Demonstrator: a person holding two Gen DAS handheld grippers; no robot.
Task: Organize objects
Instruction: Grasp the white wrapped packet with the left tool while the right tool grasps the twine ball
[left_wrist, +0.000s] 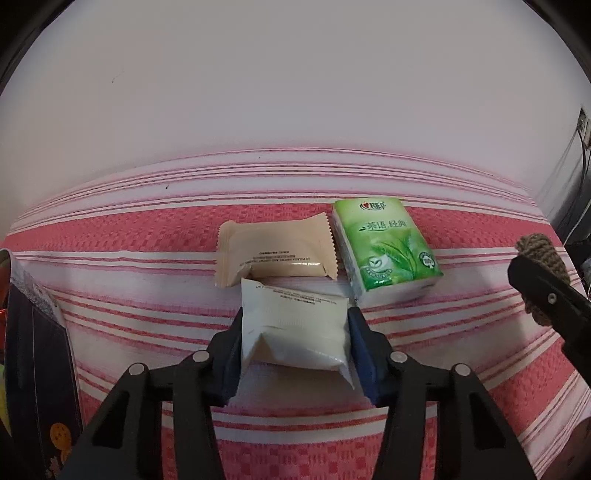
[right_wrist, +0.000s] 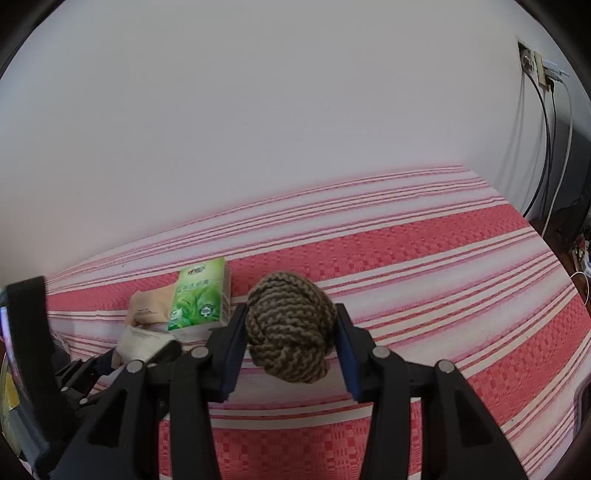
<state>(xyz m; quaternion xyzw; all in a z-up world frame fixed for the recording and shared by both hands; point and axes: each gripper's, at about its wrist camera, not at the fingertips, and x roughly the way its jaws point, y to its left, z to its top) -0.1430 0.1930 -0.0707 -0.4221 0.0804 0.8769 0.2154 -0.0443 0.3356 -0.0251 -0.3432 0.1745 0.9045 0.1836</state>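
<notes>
At nine o'clock in the left wrist view a dark, flat, glossy package (left_wrist: 40, 369) lies at the edge, partly cut off. Toward the centre, the left tool (left_wrist: 294, 332) is clamped on a white, soft plastic sachet (left_wrist: 295, 332), its blue pads pressing the crinkled sides. Just beyond it, at twelve o'clock, lies a beige pillow-shaped snack wrapper (left_wrist: 273, 253) with serrated ends, its near edge touching the sachet. At one o'clock from the sachet, just beside the wrapper, sits a green, glossy tissue pack (left_wrist: 386, 245) printed with leaves, rectangular and slightly puffed. At three o'clock, the right tool (right_wrist: 290, 328) is clamped on a ball of braided brown-and-tan cord (right_wrist: 290, 325), rough and knotted, held above the cloth.

Everything rests on a bed (left_wrist: 147, 236) covered in woven cloth with broad coral-pink checkered bands and thin pale stripes. Behind it stands a plain white wall (right_wrist: 258, 110). At two o'clock in the right wrist view, grey and black cables (right_wrist: 546, 147) hang from a wall socket (right_wrist: 532, 62).
</notes>
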